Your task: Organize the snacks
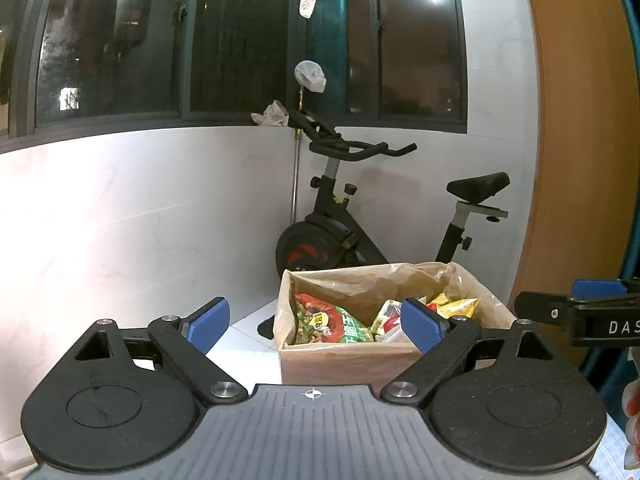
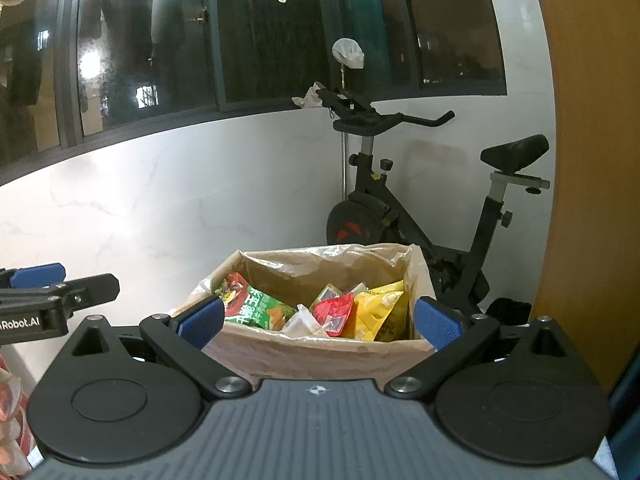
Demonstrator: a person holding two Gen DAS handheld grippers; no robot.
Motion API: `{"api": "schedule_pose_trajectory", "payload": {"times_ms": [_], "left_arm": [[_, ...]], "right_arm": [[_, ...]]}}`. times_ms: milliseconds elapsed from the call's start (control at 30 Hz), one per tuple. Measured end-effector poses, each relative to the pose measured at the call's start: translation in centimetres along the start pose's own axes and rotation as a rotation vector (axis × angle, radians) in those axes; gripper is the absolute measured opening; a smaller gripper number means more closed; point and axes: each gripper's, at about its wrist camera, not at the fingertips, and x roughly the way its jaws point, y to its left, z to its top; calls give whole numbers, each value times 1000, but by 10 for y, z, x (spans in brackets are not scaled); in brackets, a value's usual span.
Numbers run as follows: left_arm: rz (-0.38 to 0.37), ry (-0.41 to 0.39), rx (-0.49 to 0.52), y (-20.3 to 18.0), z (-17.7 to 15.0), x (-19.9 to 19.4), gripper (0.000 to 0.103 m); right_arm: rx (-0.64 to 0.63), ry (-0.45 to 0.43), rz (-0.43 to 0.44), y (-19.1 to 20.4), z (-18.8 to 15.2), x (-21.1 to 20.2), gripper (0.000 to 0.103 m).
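A cardboard box (image 1: 344, 364) lined with a brown bag stands on the floor ahead; it also shows in the right wrist view (image 2: 320, 354). Inside lie a green and red snack packet (image 1: 326, 322) (image 2: 256, 306), a yellow packet (image 2: 380, 312) (image 1: 460, 306) and a red packet (image 2: 334, 314). My left gripper (image 1: 316, 326) is open and empty, short of the box. My right gripper (image 2: 318, 322) is open and empty, its blue pads (image 2: 202, 322) level with the box's near wall. Each gripper shows at the edge of the other's view.
A black exercise bike (image 1: 348, 220) (image 2: 400, 200) stands behind the box against a white tiled wall under dark windows. An orange wooden panel (image 1: 580, 140) rises at the right. Red and white packets (image 2: 10, 432) lie at the lower left of the right wrist view.
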Motion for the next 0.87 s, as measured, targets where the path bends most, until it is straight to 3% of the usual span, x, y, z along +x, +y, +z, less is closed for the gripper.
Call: {"api": "schedule_pose_trajectory", "payload": {"times_ms": [867], "left_arm": [[1, 25, -44, -5, -3, 1, 94]], "right_arm": [[-10, 7, 4, -1, 1, -2, 103]]}}
